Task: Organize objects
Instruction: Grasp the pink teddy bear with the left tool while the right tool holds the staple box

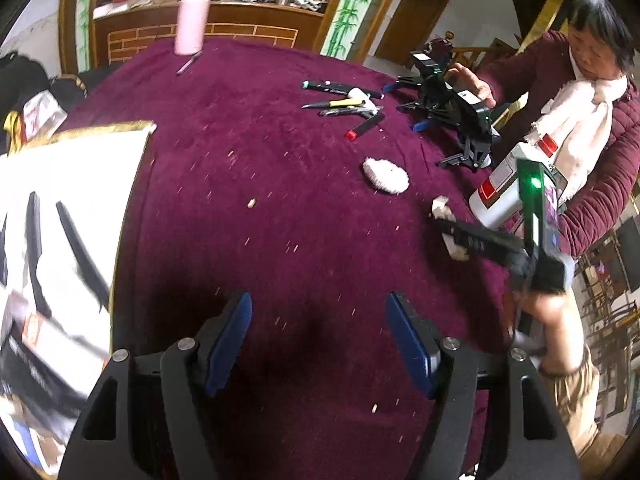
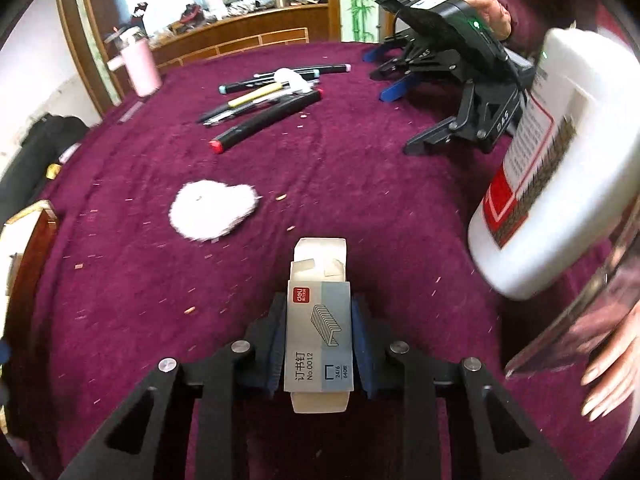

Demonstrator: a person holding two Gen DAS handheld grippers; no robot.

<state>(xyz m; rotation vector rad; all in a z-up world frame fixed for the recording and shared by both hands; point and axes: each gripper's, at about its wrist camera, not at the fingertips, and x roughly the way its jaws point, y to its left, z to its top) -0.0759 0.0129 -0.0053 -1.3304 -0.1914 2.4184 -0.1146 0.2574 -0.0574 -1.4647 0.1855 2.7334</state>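
Staple box [image 2: 319,322] on the tablecloth [image 2: 340,168], fluffy pad [image 2: 212,210] behind-left, pens [image 2: 266,98] farther back.

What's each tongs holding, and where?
Right tongs: staple box, pads on its long sides, inner tray sticking out ahead. Left tongs: open, nothing.

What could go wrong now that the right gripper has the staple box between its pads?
1. The staple box has its inner tray slid out at the far end; tilting it could spill staples onto the purple cloth.
2. The right gripper holds only the thin sleeve, so a hard squeeze may crush it.
3. A white bottle hangs close on its right, so a swing that way could knock it.
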